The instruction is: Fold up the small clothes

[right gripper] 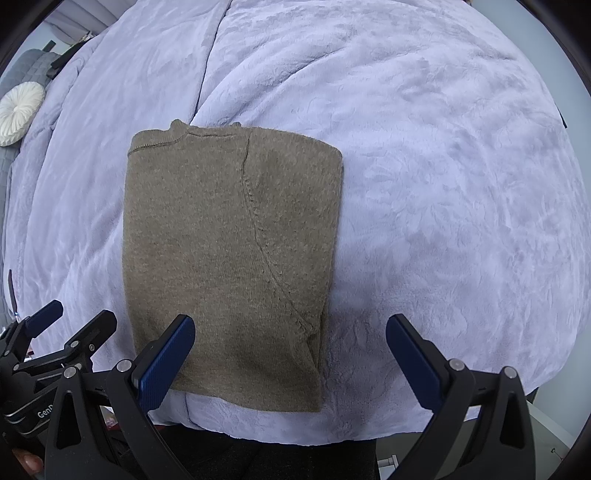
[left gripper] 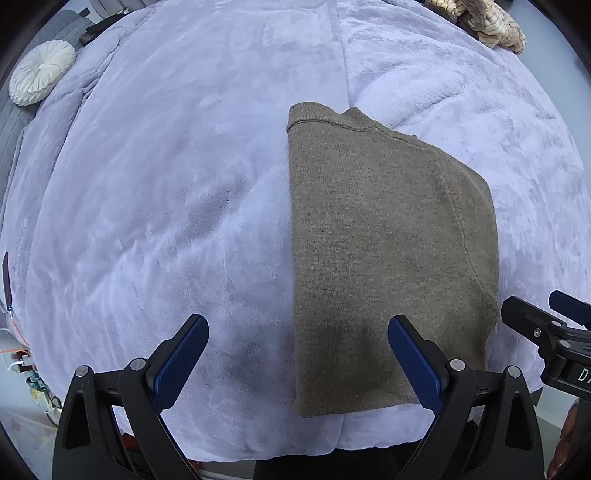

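Parted right gripper (right gripper: 291, 354) over folded sweater (right gripper: 229, 258)

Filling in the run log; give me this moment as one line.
left claw: open, empty | right claw: open, empty | brown sweater: folded, flat on lavender blanket | contact: none

Open lavender blanket (right gripper: 443, 166) lay bare on both sides of the folded brown sweater (right gripper: 229, 258), the only obstacle near the bed's front edge, while a white round cushion (left gripper: 41, 72) and a tan knitted item (left gripper: 480, 18) sat well apart at the far margins.
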A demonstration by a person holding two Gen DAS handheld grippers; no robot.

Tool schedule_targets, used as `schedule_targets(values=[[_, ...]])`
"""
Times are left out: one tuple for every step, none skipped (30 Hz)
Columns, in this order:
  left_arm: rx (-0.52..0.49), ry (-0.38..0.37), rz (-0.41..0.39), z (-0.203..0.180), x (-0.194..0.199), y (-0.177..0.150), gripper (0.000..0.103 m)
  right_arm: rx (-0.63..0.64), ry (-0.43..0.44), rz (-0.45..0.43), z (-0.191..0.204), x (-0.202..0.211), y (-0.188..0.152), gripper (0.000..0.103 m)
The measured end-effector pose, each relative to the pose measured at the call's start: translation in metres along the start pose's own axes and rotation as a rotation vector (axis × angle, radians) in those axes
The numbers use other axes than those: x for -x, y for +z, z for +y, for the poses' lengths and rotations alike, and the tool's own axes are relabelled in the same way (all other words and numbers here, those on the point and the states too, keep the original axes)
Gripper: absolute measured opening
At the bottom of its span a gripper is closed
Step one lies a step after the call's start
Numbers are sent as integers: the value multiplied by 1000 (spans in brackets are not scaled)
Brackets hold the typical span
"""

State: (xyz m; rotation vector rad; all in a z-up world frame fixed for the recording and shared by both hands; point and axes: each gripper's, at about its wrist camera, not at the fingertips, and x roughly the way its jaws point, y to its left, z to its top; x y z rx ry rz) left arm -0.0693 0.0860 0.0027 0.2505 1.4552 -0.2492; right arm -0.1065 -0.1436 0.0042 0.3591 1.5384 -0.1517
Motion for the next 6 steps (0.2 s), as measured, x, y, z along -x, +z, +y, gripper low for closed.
schedule_targets(values=[[0, 0, -8, 0, 1, 0, 98, 0, 0, 1, 0, 0, 0, 103], [-4, 3, -13, 0, 1, 1, 98, 0, 0, 1, 0, 0, 0, 103], [-10, 3, -16, 0, 2, 1, 98, -1, -1, 0, 0, 0, 0, 103], [-17, 7, -18, -1, 2, 1, 98, -1, -1, 0, 0, 0, 0, 103], [-21, 11, -18, -2, 2, 1, 98, -1, 0, 0, 0, 0, 0, 103], [-24, 15, -16, -3, 2, 2, 98, 0, -1, 0, 0, 0, 1, 103]])
